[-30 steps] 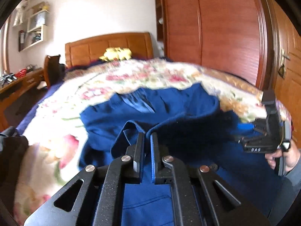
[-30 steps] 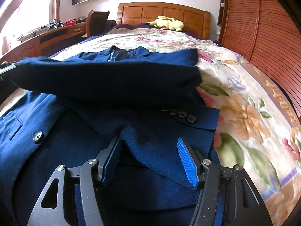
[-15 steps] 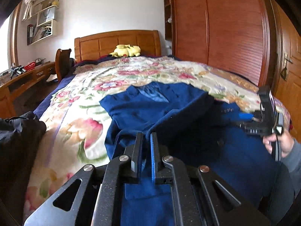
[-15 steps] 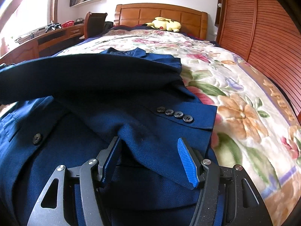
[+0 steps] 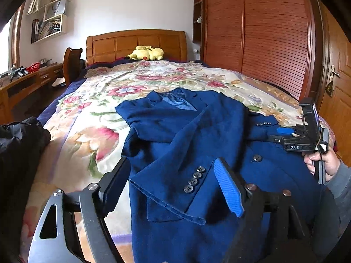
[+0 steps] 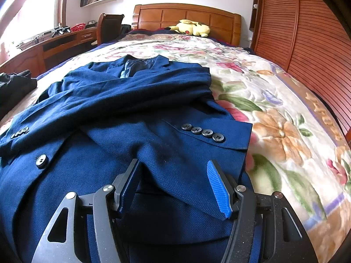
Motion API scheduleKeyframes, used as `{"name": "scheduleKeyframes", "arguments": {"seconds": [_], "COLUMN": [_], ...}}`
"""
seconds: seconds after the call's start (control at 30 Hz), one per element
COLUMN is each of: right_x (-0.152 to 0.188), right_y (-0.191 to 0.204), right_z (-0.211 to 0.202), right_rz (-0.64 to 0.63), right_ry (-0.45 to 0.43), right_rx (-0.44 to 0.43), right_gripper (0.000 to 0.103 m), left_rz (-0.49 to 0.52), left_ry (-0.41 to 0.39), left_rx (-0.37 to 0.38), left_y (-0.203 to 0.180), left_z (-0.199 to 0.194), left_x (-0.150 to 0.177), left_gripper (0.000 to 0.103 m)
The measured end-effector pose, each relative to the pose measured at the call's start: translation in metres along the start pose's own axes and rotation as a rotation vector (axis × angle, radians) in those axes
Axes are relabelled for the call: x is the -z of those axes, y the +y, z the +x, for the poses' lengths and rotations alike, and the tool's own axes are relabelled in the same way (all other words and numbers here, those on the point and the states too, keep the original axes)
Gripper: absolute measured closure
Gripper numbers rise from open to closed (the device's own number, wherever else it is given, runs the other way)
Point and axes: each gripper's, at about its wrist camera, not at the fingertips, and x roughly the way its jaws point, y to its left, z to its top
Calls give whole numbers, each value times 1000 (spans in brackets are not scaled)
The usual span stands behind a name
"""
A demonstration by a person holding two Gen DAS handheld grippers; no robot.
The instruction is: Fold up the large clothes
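Note:
A navy blue suit jacket (image 5: 197, 135) lies on the floral bedspread (image 5: 87, 114), collar toward the headboard, both sleeves folded across its front. My left gripper (image 5: 173, 184) is open and empty, its jaws on either side of a sleeve cuff with several buttons (image 5: 195, 182). My right gripper (image 6: 175, 184) is open and empty, just above the other sleeve's cuff (image 6: 201, 132). The right gripper also shows in the left wrist view (image 5: 285, 132), held by a hand at the jacket's right edge.
A dark garment (image 5: 19, 144) lies at the bed's left edge, also in the right wrist view (image 6: 13, 85). A yellow plush toy (image 5: 145, 52) sits by the wooden headboard (image 5: 136, 41). A wardrobe (image 5: 263, 32) runs along the right; a desk (image 6: 50, 43) and chair stand left.
My left gripper has opened and let go of the sleeve, which now lies flat across the jacket. The left gripper pulled back and rose. The right gripper stayed open and in place.

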Motion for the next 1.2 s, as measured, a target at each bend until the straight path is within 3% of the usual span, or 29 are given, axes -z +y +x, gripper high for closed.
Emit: {"name": "scheduleKeyframes", "arguments": {"seconds": [0.5,0.67,1.2], "right_x": [0,14,62], "right_y": [-2,-7,-45], "right_z": [-3,-37,-131], "right_rz": [-3,29,70], "right_ry": [16,-7,-42], "right_rx": [-29,-65,-38], "right_gripper": [39,39,39], "left_rz": [-35,-58,-51], "left_ry": [16,32,22], "left_rx": [-47,-62,-112], "left_y": [-2,-3,-7], "left_z": [-17,-33,-82], "left_x": [23,35,42], "left_gripper": [22,22,22]}}
